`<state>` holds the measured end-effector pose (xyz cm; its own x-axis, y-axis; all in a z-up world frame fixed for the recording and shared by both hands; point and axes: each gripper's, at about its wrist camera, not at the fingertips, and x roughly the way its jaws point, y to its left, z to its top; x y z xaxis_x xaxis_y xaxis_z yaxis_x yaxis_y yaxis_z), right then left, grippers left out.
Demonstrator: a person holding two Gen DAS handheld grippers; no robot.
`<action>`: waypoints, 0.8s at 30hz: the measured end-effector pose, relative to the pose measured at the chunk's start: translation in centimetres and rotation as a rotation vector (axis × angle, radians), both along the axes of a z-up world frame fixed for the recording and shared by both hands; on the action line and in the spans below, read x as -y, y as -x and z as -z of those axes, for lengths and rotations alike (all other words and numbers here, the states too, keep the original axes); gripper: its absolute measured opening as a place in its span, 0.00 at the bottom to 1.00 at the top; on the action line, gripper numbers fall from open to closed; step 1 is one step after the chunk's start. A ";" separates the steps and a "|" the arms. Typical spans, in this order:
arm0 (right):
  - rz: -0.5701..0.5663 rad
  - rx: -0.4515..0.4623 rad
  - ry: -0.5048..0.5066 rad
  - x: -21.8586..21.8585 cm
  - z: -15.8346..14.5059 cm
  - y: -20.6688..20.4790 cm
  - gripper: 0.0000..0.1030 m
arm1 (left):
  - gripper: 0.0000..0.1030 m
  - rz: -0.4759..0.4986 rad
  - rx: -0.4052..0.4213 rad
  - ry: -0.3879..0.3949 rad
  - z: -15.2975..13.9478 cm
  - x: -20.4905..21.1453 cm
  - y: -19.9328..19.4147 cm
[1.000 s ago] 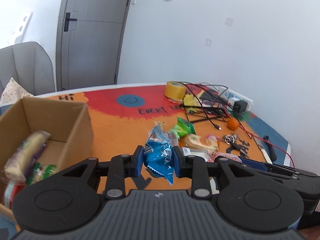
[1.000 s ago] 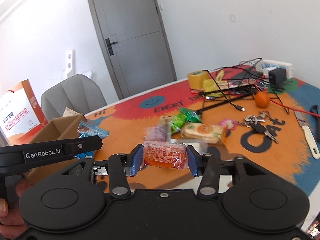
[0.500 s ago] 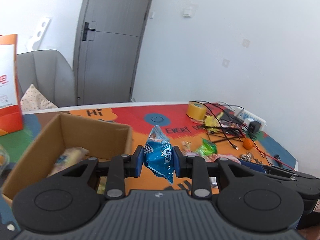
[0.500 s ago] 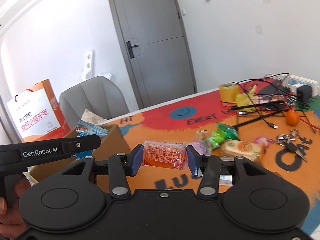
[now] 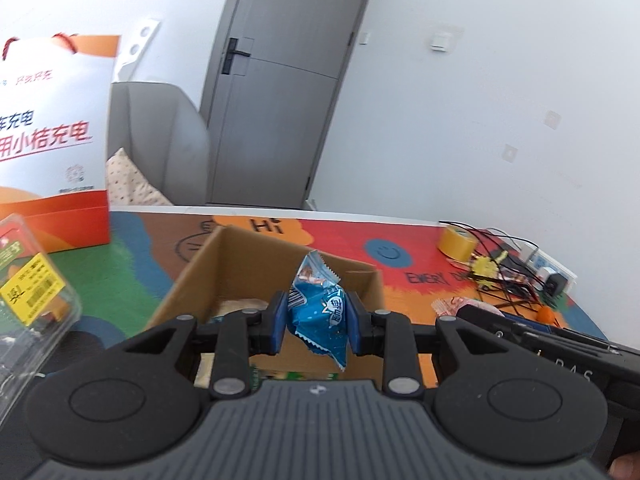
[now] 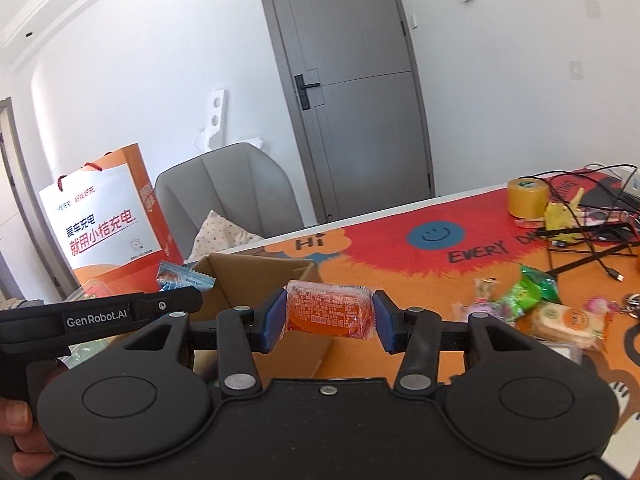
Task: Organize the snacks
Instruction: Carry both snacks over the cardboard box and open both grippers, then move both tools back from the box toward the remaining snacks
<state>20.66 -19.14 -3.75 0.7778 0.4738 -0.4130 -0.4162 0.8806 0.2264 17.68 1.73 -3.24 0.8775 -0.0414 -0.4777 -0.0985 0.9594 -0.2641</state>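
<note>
The left claw (image 5: 316, 316) is clenched on a blue snack packet (image 5: 320, 312), its blue pads pressing the crinkled wrapper from both sides so that the packet stands upright between them, hanging over the open cardboard box (image 5: 192, 280). Inside the box, pale and green wrappers show below the claw, too hidden to identify. The right claw (image 6: 330, 316) grasps an orange snack packet (image 6: 326, 314) held lengthwise between its pads, just in front of the same box's near right corner (image 6: 256, 268). The box sits on the tabletop (image 6: 380, 252), which is covered by a bright mat with a blue smiley face. More loose snacks (image 6: 532, 304) lie on the mat to the right, near a tangle of black cables (image 6: 592, 224) and a roll of yellow tape (image 6: 526, 198). An orange and white paper bag (image 5: 52, 140) stands beyond the box at the left, with a grey chair (image 6: 228, 196) behind the tabletop.
</note>
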 end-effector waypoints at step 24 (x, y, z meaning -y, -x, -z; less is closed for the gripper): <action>-0.017 -0.036 -0.006 -4.6 -0.1 -1.8 0.57 | 0.62 -0.091 -0.016 0.118 0.5 -4.8 1.4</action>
<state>22.50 -14.49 -3.63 0.7541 0.4894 -0.4380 -0.4226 0.8721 0.2469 16.30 6.53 -3.78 0.8727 -0.0187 -0.4879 -0.1885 0.9089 -0.3720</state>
